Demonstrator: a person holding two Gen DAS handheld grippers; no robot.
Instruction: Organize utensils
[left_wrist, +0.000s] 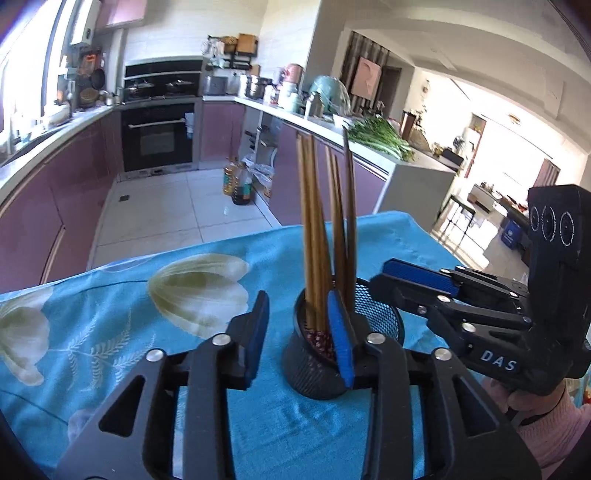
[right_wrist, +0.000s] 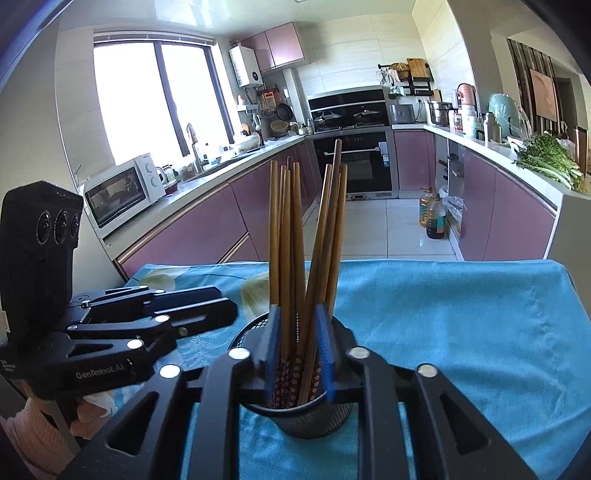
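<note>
Left hand-held gripper (left_wrist: 301, 334): jaws part open, empty; its right pad sits in front of the cup, the left over bare cloth.
Cup (left_wrist: 380, 317): black mesh, upright on the blue cloth (left_wrist: 110, 332) of the worktop.
Chopsticks (right_wrist: 295, 236): standing in the cup, fanned in two bunches.
Right hand-held gripper (right_wrist: 297, 354): part open, pads either side of the chopsticks, seemingly not pressing.
Advice: back both hand-held grippers away gently; don't tip the cup.
</note>
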